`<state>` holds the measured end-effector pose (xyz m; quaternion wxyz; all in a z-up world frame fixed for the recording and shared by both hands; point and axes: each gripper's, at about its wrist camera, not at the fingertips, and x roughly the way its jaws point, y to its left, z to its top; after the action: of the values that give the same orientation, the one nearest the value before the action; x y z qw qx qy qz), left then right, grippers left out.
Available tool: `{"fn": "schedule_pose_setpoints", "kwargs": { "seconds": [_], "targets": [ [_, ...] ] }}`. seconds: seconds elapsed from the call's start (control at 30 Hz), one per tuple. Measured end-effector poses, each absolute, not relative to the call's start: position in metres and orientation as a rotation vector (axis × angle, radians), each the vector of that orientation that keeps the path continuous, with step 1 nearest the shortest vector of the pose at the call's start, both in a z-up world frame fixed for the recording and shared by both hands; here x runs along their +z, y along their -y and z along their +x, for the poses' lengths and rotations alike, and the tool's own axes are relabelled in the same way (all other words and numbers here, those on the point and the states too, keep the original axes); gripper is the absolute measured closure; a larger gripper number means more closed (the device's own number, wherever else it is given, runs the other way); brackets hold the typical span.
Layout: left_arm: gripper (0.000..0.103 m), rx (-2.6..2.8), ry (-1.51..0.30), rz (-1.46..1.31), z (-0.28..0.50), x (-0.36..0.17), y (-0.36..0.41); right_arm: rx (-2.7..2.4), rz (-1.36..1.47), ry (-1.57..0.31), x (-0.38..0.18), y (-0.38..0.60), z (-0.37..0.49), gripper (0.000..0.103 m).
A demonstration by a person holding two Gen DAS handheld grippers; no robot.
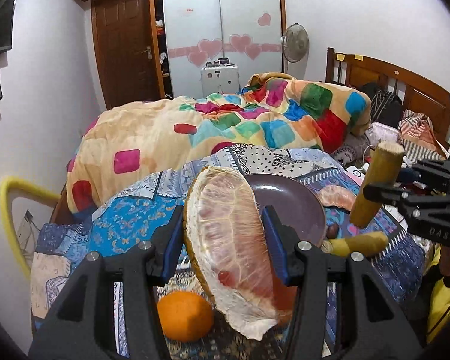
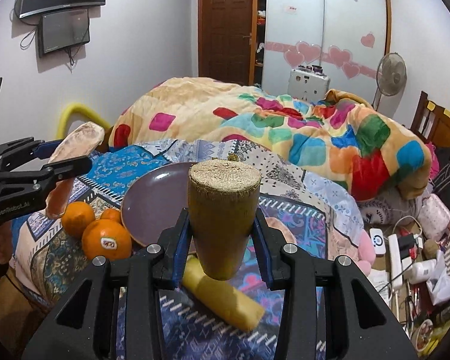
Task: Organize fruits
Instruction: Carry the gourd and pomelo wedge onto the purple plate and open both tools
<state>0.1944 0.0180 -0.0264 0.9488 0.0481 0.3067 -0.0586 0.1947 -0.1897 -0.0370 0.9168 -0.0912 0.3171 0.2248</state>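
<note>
The left gripper (image 1: 225, 234) clamps one pomelo wedge (image 1: 228, 234); the right gripper (image 2: 223, 234) grips one sugarcane piece (image 2: 223, 210) above the purple plate (image 2: 153, 207). A second sugarcane piece (image 2: 225, 300) and three oranges (image 2: 106, 238) lie on the patterned cloth (image 2: 300, 210), and another pomelo wedge (image 1: 337, 198) lies beyond the plate.

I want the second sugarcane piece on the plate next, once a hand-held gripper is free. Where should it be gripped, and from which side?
Grip the lying sugarcane piece around its middle, coming from above with the fingers across its width. It lies flat on the patterned cloth, a smooth cylinder, so a mid-length pinch should keep it level. The plate lies just beyond it.
</note>
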Motion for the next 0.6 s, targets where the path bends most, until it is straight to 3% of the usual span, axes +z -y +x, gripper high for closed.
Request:
{"fn": "schedule_pose_setpoints", "kwargs": {
  "seconds": [0.6],
  "targets": [
    [0.052, -0.075, -0.805, 0.117, 0.285, -0.075, -0.019, 0.479, -0.221, -0.766, -0.066, 0.155, 0.264, 0.067]
  ]
}}
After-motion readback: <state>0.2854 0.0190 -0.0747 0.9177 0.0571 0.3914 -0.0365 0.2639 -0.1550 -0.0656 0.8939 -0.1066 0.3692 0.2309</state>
